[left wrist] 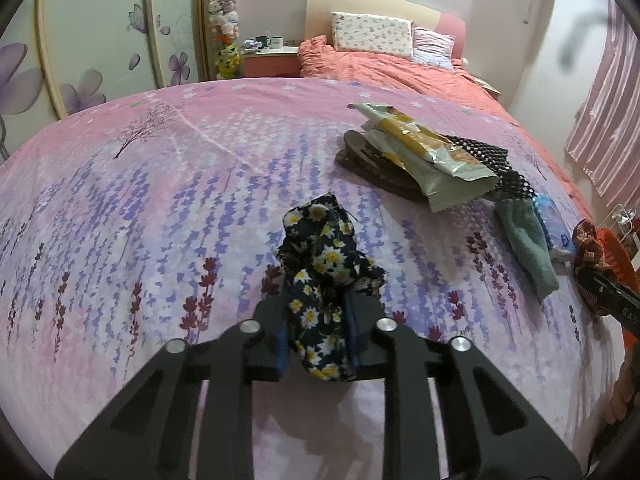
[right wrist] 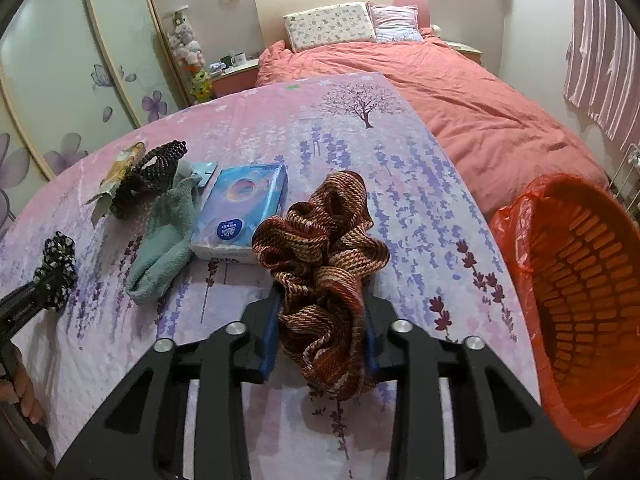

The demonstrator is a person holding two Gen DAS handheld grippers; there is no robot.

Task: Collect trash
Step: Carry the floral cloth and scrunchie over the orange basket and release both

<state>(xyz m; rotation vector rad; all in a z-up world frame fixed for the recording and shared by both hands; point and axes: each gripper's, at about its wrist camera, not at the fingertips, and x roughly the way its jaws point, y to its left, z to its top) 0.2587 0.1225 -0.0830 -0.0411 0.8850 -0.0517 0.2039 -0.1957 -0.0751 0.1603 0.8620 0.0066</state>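
My left gripper (left wrist: 316, 332) is shut on a dark daisy-print scrunchie (left wrist: 324, 256) and holds it just above the pink lavender bedsheet (left wrist: 160, 200). My right gripper (right wrist: 322, 316) is shut on a brown striped scrunchie (right wrist: 324, 248) over the sheet's right part. An orange basket (right wrist: 580, 308) lined with an orange bag stands beside the bed, to the right of my right gripper. Snack wrappers (left wrist: 424, 152) lie on a brown sole beyond my left gripper. In the right wrist view the left gripper and the daisy scrunchie (right wrist: 56, 272) sit at the far left.
A black beaded band (right wrist: 156, 168), a green sock (right wrist: 164, 240) and a blue tissue pack (right wrist: 240, 212) lie between the grippers. A coral duvet (right wrist: 460, 96) and pillows cover the far bed. A flowered wardrobe (left wrist: 100, 40) and a nightstand (left wrist: 272, 60) stand at the left.
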